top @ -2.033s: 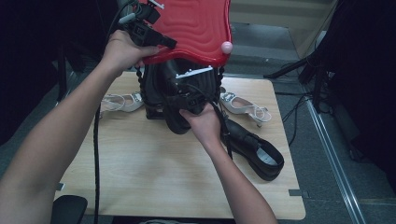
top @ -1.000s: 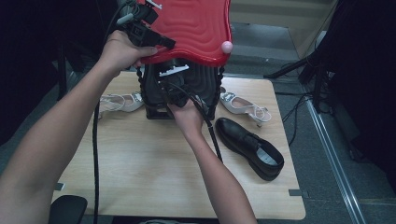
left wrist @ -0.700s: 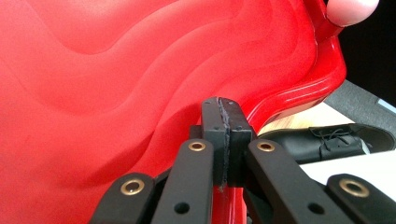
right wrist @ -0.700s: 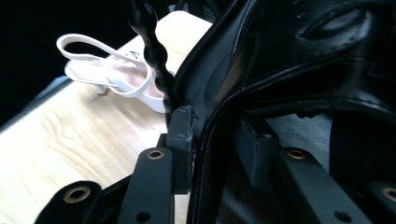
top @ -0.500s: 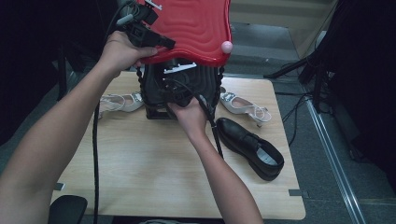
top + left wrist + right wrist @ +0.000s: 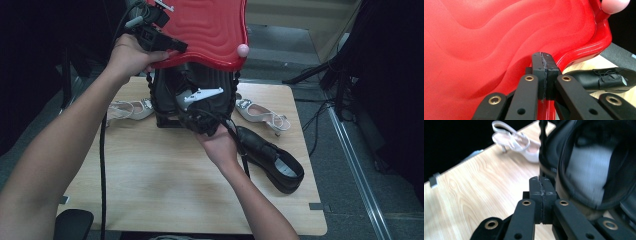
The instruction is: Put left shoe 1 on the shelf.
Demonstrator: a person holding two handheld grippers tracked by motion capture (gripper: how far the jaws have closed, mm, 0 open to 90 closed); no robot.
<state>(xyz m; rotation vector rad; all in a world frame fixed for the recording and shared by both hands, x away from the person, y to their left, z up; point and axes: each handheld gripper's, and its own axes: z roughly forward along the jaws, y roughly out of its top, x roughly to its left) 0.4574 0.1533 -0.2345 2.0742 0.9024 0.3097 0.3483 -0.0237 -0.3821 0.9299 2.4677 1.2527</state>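
Observation:
A red lid [image 6: 210, 30] stands raised over a black case [image 6: 167, 95] at the table's back. My left gripper [image 6: 175, 46] is shut on the lid's left rim; in the left gripper view its closed jaws [image 6: 542, 72] press against the red lid [image 6: 486, 37]. My right gripper [image 6: 187, 112] is at the case's mouth, jaws shut, nothing visible between them [image 6: 540, 200]. Just right of them, blurred, is a black shoe's opening [image 6: 594, 157] with a grey insole. A second black shoe [image 6: 272, 157] lies on the table by my right hand.
One white heeled sandal [image 6: 127, 109] lies left of the case, another [image 6: 260, 114] right of it. A pink knob [image 6: 242, 49] sits on the lid's front corner. Bare wooden tabletop [image 6: 150, 185] spreads in front. Cables and a metal rail run along the floor at right.
My right hand has pulled back from the case's mouth, toward me and to the right. Two seconds ago it held a black shoe up at the case. The left gripper and lid have stayed put.

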